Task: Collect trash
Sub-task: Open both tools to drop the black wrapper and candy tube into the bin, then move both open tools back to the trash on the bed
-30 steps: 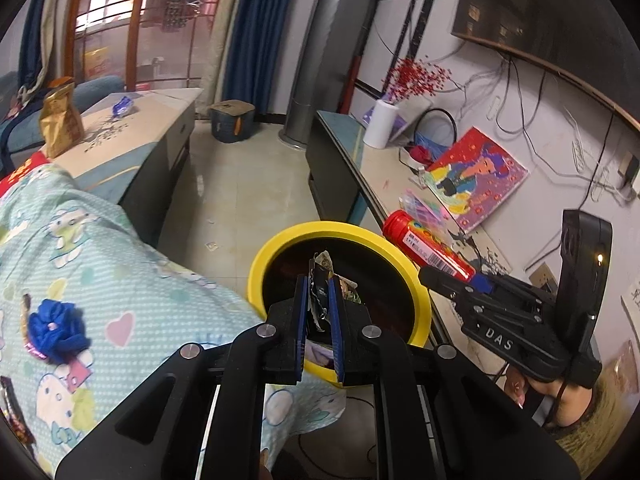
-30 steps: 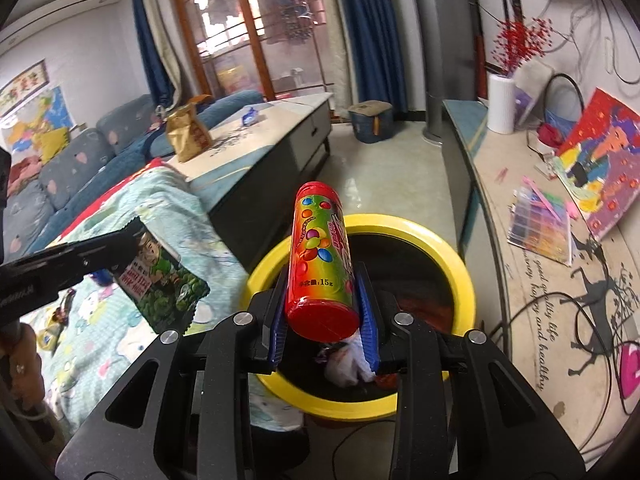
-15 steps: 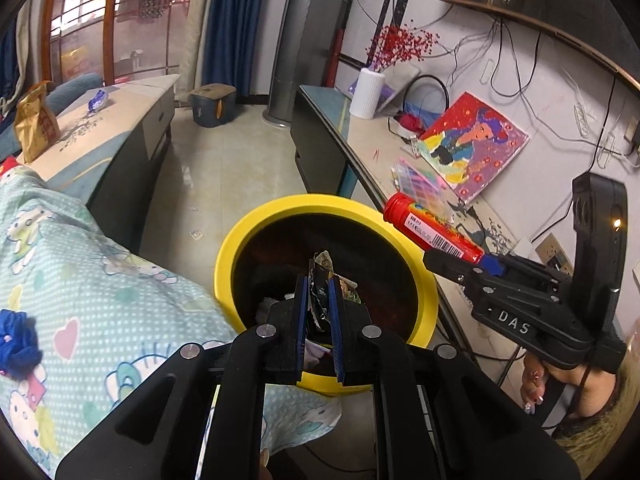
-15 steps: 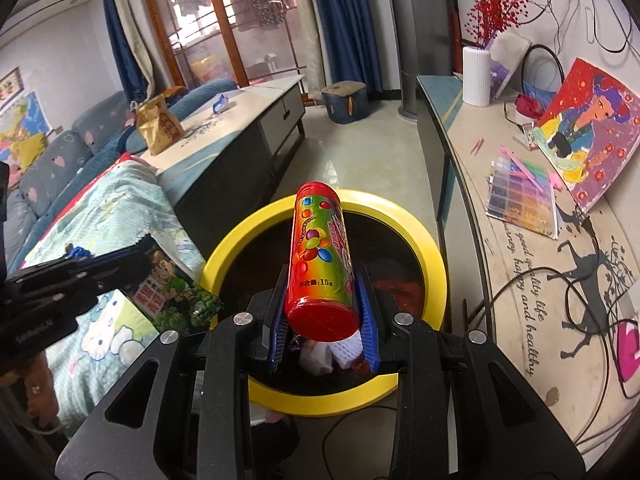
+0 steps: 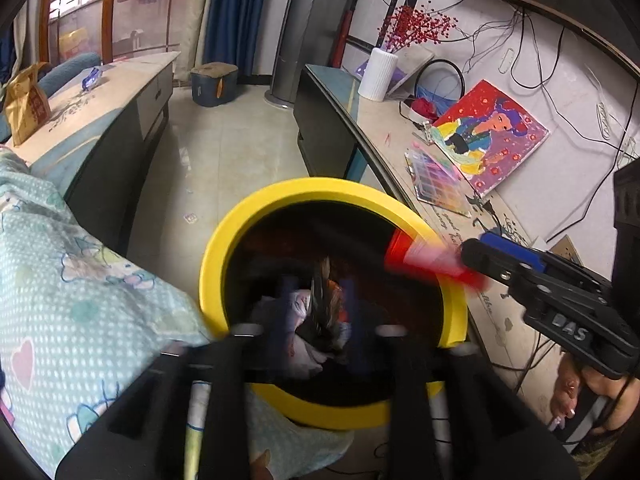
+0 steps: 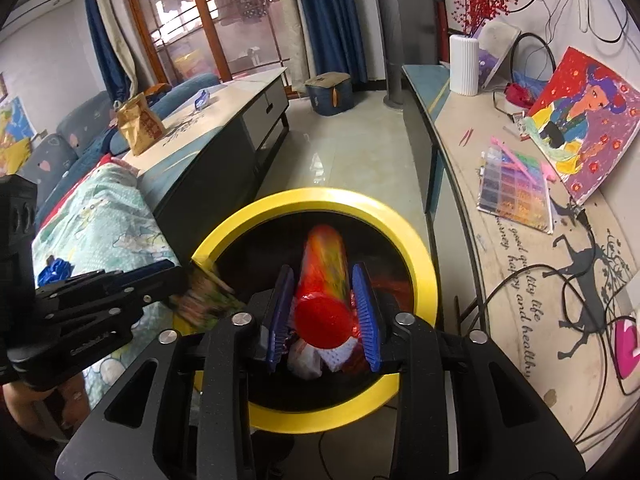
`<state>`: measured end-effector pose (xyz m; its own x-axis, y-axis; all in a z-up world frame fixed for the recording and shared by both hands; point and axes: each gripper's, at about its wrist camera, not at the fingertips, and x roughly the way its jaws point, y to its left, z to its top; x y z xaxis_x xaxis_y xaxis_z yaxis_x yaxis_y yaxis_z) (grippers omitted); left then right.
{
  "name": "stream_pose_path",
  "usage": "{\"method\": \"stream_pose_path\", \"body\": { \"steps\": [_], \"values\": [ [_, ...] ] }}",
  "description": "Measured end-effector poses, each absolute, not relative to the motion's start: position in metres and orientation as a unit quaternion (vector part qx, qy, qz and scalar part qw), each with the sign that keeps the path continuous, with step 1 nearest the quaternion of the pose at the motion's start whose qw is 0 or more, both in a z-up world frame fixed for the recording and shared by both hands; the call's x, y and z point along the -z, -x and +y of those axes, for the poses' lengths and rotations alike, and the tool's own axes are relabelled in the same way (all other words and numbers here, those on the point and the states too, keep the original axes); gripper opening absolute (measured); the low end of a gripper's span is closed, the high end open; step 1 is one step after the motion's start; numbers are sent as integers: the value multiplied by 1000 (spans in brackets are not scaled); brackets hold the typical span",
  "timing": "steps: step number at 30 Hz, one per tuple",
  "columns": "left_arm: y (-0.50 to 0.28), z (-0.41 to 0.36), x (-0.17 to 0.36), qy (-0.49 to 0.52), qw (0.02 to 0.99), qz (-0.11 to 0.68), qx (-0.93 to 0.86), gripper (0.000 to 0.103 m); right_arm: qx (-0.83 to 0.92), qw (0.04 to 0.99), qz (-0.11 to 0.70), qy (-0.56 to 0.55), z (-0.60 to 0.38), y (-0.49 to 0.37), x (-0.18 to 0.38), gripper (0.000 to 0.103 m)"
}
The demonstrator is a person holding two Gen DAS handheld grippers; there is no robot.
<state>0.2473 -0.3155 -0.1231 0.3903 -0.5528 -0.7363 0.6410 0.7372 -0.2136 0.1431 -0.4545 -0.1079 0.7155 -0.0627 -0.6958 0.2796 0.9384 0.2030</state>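
1. Trash here is a red candy tube (image 6: 323, 280), motion-blurred, sitting loose between the opening pads of the right gripper (image 6: 325, 316) over the yellow-rimmed bin (image 6: 416, 248).
2. Left gripper (image 5: 316, 304) is blurred too; its jaws are spreading around a smeared snack wrapper (image 5: 326, 300) above the bin's dark inside.
3. Crumpled white paper (image 6: 308, 360) lies below, half hidden.
4. A patterned blanket (image 5: 60, 272) touches the bin's left; a cluttered desk (image 6: 516, 264) runs along its right.

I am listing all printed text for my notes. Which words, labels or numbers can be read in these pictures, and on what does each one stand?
"DAS": on the right gripper body.
"good quality life and healthy": script on the side counter.
Candy tube: label blurred, unreadable.
Brown paper bag: print too small.
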Motion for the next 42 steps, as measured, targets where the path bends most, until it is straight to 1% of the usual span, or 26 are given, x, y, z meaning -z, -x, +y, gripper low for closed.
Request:
{"method": "stream_pose_path", "body": {
  "steps": [1, 3, 4, 5, 6, 7, 9, 12, 17, 27, 42],
  "values": [
    [-248, -312, 123, -49, 834, 418, 357, 63, 93, 916, 362, -147, -454, -142, 106, 43],
    [-249, -306, 123, -43, 834, 420, 356, 67, 102, 919, 357, -135, -450, -138, 102, 48],
    [-248, -301, 122, -42, 835, 423, 349, 70, 103, 919, 356, -131, -449, -137, 100, 51],
    [-247, -298, 122, -41, 836, 424, 346, 81, 105, 921, 354, -125, -445, -135, 99, 53],
    [-246, -292, 121, -36, 837, 423, 344, 87, 106, 922, 353, -121, -444, -134, 98, 58],
    [-244, -290, 120, -32, 837, 424, 345, 89, 108, 923, 351, -115, -440, -132, 97, 61],
    [-241, -283, 117, -29, 838, 424, 341, 94, 109, 926, 348, -101, -433, -129, 94, 63],
    [-233, -270, 112, -31, 847, 415, 332, 95, 109, 929, 343, -81, -422, -127, 90, 67],
    [-222, -247, 101, -19, 858, 408, 312, 96, 96, 935, 335, -68, -409, -123, 82, 69],
    [-202, -201, 71, 7, 885, 379, 270, 96, 62, 946, 311, -71, -384, -117, 58, 76],
    [-180, -136, 48, 35, 910, 353, 213, 96, -1, 956, 290, -44, -325, -112, 37, 76]
  ]
}}
